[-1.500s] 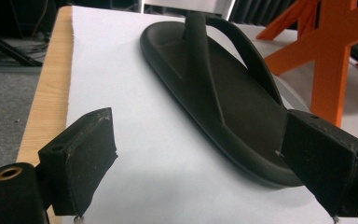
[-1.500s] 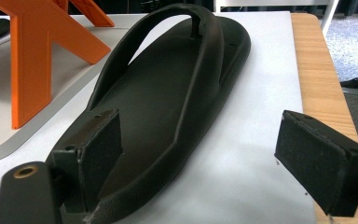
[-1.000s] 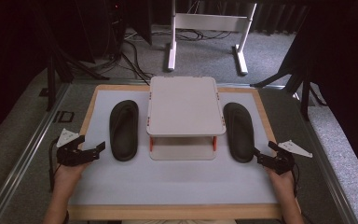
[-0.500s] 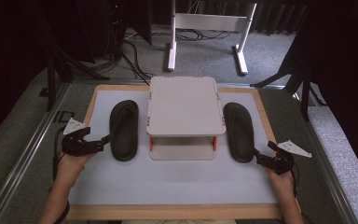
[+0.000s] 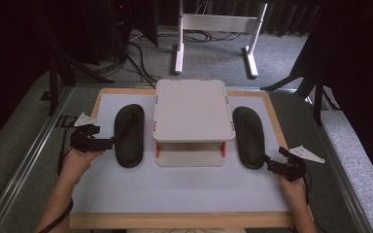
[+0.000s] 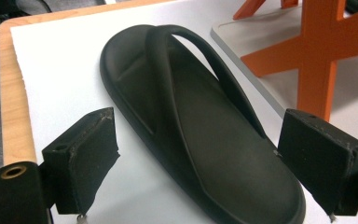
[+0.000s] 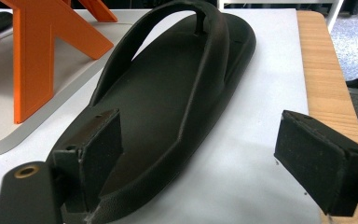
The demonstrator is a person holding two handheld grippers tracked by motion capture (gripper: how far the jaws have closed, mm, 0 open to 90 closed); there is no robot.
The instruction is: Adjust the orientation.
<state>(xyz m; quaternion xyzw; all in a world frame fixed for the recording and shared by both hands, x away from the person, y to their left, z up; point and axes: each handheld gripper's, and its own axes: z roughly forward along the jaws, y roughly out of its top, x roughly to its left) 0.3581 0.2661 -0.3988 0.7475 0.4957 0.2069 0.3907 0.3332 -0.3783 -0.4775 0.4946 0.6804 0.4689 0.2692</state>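
Two black flip-flops lie on the white mat, one on each side of a low white stand. My left gripper (image 5: 108, 142) is open at the heel-side edge of the left flip-flop (image 5: 128, 135). In the left gripper view that flip-flop (image 6: 200, 116) lies between the wide-apart jaws of the gripper (image 6: 198, 140), and the pads are clear of it. My right gripper (image 5: 270, 164) is open just behind the heel of the right flip-flop (image 5: 248, 137). In the right gripper view the gripper (image 7: 205, 149) has its left jaw over the heel of that flip-flop (image 7: 168, 88); touch cannot be told.
The white stand (image 5: 192, 109) with orange legs (image 6: 317, 51) (image 7: 37, 56) sits mid-table between the flip-flops. A wooden border (image 5: 175, 221) frames the white mat (image 5: 175, 187). A white desk frame (image 5: 213, 29) stands on the floor beyond the table.
My left gripper has moved away from the table's near edge and right, up to the left flip-flop's side. The right gripper has stayed put.
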